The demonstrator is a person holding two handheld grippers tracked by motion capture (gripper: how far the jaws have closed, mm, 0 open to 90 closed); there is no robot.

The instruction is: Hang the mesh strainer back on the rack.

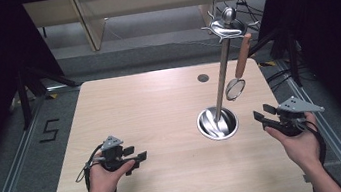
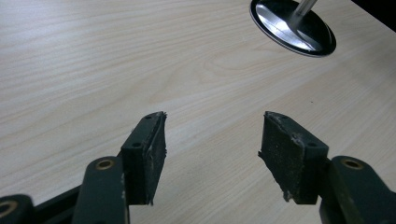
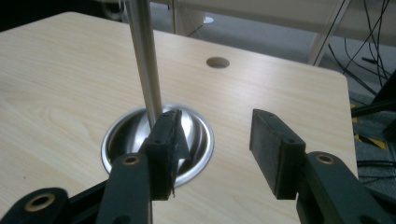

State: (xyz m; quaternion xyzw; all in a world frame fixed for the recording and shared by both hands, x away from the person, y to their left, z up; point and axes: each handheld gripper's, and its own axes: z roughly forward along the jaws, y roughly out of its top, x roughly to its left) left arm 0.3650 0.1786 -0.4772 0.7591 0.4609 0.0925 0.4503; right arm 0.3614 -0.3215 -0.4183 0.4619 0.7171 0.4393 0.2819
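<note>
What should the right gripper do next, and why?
Probably lift toward the strainer hanging by its wooden handle from the stand. The right gripper sits low beside the stand's round base, open and empty, and the left gripper rests open on the table, farther off.

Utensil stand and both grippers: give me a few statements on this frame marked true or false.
1. A strainer with a wooden handle hangs from the stand. True.
2. The right gripper grips the stand's pole. False: its jaws stand open with nothing between them, right of the base.
3. The left gripper is open over bare table. True.
4. The stand lies toppled. False: it stands upright on its round base.
</note>
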